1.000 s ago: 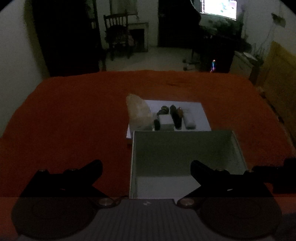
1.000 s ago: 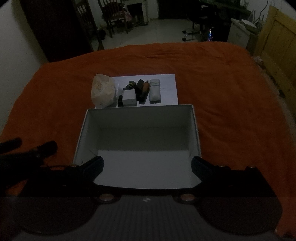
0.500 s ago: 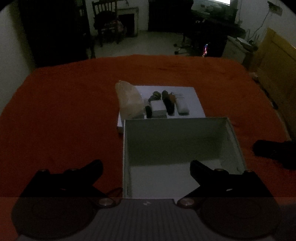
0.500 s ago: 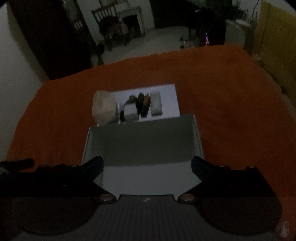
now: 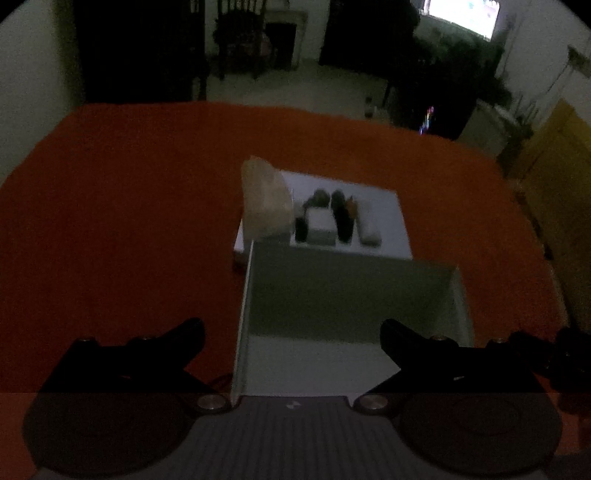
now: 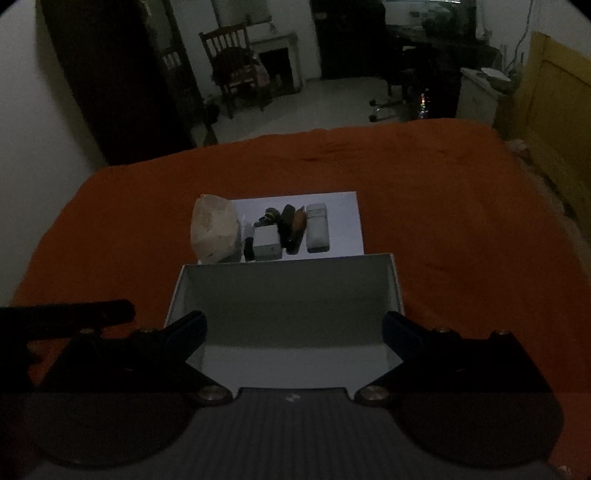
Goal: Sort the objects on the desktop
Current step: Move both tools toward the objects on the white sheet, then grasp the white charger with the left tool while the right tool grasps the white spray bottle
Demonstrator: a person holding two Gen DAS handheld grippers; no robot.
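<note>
Over white box: both tools, left and right, spread wide, empty; small items beyond, dim.

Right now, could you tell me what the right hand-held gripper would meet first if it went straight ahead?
Probably the open white box: the right hand-held gripper, fingers apart, points into it, though depth is unclear.

I am working in a dim room, looking across an orange bedspread toward a pale tiled floor. A wooden chair is standing by a small fireplace, with a dark wardrobe looming beside the pale wall. A bright screen is glowing above, and a yellow wooden headboard is flanking me.
</note>
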